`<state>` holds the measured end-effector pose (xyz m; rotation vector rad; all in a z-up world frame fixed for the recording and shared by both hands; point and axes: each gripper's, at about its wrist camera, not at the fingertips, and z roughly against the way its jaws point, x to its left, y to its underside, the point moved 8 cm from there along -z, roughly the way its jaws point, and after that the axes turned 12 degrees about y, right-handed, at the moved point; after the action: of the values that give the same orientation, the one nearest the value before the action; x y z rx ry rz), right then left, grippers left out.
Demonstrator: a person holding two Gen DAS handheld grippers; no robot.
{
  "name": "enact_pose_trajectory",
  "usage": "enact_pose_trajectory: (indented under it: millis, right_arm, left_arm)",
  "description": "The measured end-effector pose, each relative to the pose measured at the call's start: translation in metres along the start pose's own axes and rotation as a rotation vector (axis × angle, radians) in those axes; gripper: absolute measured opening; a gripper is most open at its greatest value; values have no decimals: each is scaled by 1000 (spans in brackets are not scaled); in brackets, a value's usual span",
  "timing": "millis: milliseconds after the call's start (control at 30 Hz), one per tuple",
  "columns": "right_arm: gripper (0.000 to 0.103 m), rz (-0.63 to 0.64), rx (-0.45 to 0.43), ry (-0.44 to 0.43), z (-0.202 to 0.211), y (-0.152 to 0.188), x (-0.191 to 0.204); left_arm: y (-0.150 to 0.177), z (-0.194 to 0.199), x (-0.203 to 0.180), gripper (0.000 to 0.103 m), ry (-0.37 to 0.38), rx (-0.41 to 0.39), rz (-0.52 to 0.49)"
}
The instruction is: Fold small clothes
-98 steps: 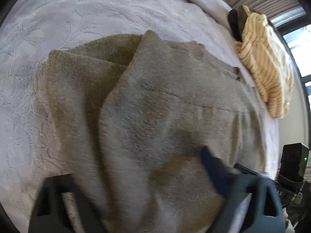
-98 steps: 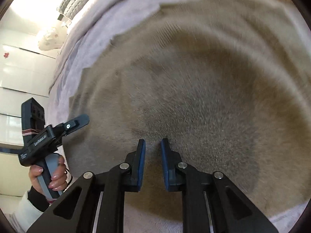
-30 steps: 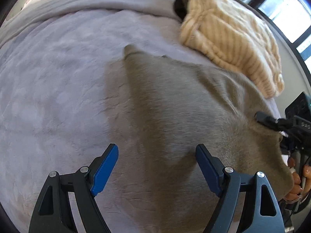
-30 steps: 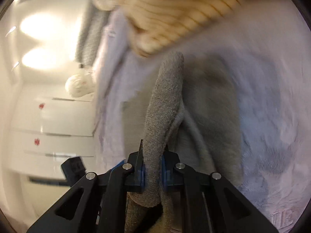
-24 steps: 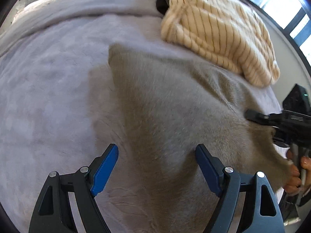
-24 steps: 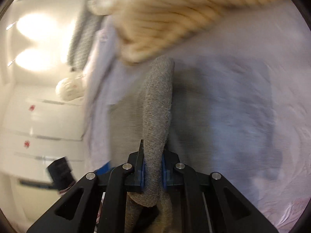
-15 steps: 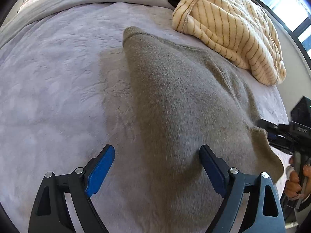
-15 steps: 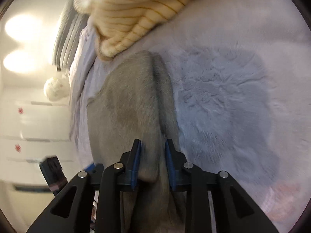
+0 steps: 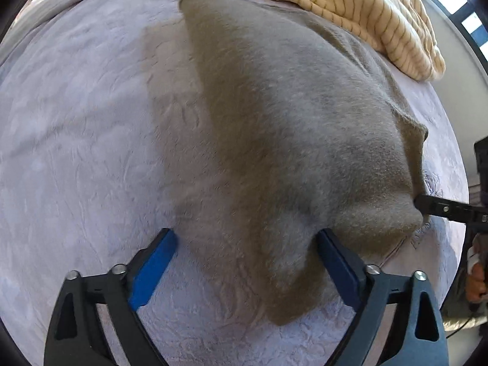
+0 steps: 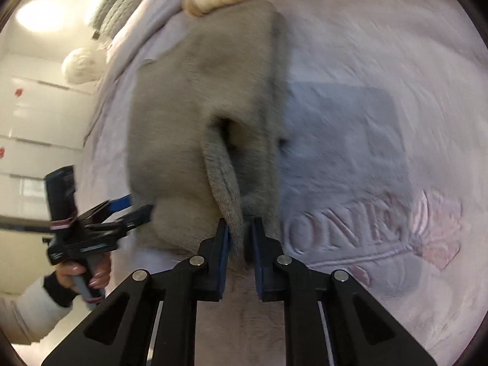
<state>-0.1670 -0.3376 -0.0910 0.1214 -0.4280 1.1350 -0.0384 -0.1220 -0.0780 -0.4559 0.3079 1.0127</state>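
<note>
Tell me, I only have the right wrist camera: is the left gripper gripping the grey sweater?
Observer: No. The left gripper is wide open. Its jaws have just been opening, and they straddle the grey sweater without pinching it.
Operator: Where does the sweater's near end lie?
Observer: It narrows to a pointed corner lying on the lilac blanket, between the left gripper's two fingers.

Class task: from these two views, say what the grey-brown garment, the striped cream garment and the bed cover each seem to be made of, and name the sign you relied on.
Grey-brown garment: looks like soft knit wool or fleece, matte, with a fuzzy nap.
Striped cream garment: apparently a chunky ribbed knit, with raised cords and thin brown stripes.
Bed cover: seems plush embossed fabric, pale lilac, with a faint sheen and a pressed pattern.
</note>
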Motion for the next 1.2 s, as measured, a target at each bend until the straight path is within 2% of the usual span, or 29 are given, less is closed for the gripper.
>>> enact_pose_trajectory:
  millis: [67, 100, 133, 167, 433, 600, 733, 767, 833, 933, 1033, 1100, 1200]
  right_arm:
    - [13, -61, -13, -8, 3, 0, -7]
    - [17, -90, -19, 7, 4, 2, -12]
    - [27, -101, -20, 32, 5, 5, -15]
    - [28, -104, -23, 48, 3, 5, -16]
    - [33, -100, -76, 190, 13, 4, -3]
    - [35, -169, -119, 232, 26, 9, 3]
    - [35, -143, -220, 315, 56, 10, 15]
    - [35, -117, -260, 311, 65, 9, 25]
    - [34, -59, -287, 287, 72, 10, 44]
    - [26, 26, -261, 274, 58, 10, 73]
    - [26, 62, -215, 319, 34, 9, 77]
    - [23, 18, -166, 353, 16, 11, 62]
    - [19, -79, -150, 309, 13, 12, 47]
  left_arm:
    - [3, 1, 1, 95, 9, -8, 1]
    - [3, 2, 2, 95, 10, -9, 1]
    - [4, 2, 2, 95, 8, -8, 2]
    - [4, 3, 1, 95, 5, -7, 3]
    - [8, 12, 3, 95, -44, -2, -8]
    - [8, 14, 2, 95, -52, -3, -3]
    - [11, 17, 4, 95, -61, -8, -18]
    - [11, 17, 4, 95, -62, -9, -20]
    - [11, 17, 4, 95, -62, -11, -22]
    - [11, 16, 4, 95, -61, -10, -21]
    - [11, 16, 5, 96, -64, -7, -26]
    - [11, 17, 4, 96, -67, -6, -31]
    - [8, 10, -2, 96, -62, -7, -38]
